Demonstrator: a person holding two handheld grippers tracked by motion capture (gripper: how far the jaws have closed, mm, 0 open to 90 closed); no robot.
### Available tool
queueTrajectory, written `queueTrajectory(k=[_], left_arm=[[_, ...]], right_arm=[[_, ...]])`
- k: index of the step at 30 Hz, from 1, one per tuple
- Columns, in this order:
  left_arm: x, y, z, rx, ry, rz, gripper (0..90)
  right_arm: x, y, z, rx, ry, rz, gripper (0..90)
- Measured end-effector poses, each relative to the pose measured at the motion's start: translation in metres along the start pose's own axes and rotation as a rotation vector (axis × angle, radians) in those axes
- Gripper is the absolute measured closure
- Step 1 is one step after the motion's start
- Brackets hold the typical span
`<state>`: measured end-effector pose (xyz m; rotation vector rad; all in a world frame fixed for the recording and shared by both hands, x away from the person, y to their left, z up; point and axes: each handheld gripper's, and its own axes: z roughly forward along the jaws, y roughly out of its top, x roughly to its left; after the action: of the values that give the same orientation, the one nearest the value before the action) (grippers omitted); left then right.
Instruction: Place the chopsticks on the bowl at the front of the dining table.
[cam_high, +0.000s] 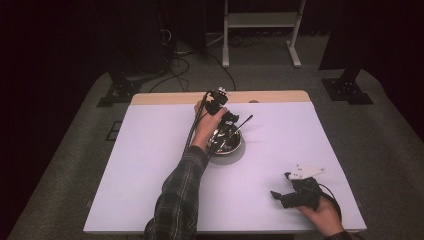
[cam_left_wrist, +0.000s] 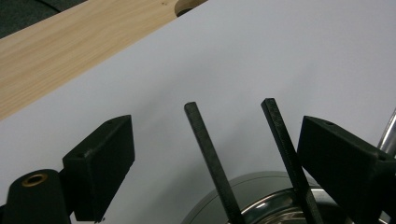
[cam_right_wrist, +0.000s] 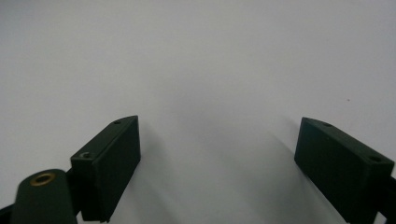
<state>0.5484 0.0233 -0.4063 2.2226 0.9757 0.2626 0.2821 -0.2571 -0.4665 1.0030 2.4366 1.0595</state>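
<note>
The left gripper (cam_high: 226, 123) is held over a metal bowl (cam_high: 226, 142) that sits on the white tabletop (cam_high: 150, 165), left of centre and towards the far side. In the left gripper view the jaws are spread wide, and two dark sticks (cam_left_wrist: 210, 154), probably chopsticks, stand between them, rising out of the bowl (cam_left_wrist: 275, 198). The right-hand stick lies just beside the right jaw; the other stands apart from both, so nothing is pinched. Whether a thin rod (cam_high: 245, 121) seen slanting up over the bowl's far-right rim in the high view is one of these sticks cannot be told.

The right gripper (cam_high: 280, 196) is rested near the right front edge of the tabletop, well apart from the bowl, its jaws spread over bare white surface in its own view.

Several risks can be judged from here. If the jaws are closed as they stand, only one stick might be caught, or the pair might be crossed and squeezed askew, so that one slips free on lifting. The sticks are thin and smooth-looking, and a loose pinch could let them pivot. The bowl is not steadied by anything, so a sideways push against its rim could slide or tip it.
</note>
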Motion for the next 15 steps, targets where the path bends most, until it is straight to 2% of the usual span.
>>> queueTrajectory(k=[12, 15], left_arm=[[0.012, -0.003, -0.005, -0.001, 0.012, -0.024, 10.3], [0.017, -0.004, -0.007, -0.004, 0.016, -0.041, 10.3]], right_arm=[[0.000, 0.000, 0.000, 0.000, 0.000, -0.001, 12.6], [0.000, 0.000, 0.000, -0.001, 0.000, -0.001, 12.6]])
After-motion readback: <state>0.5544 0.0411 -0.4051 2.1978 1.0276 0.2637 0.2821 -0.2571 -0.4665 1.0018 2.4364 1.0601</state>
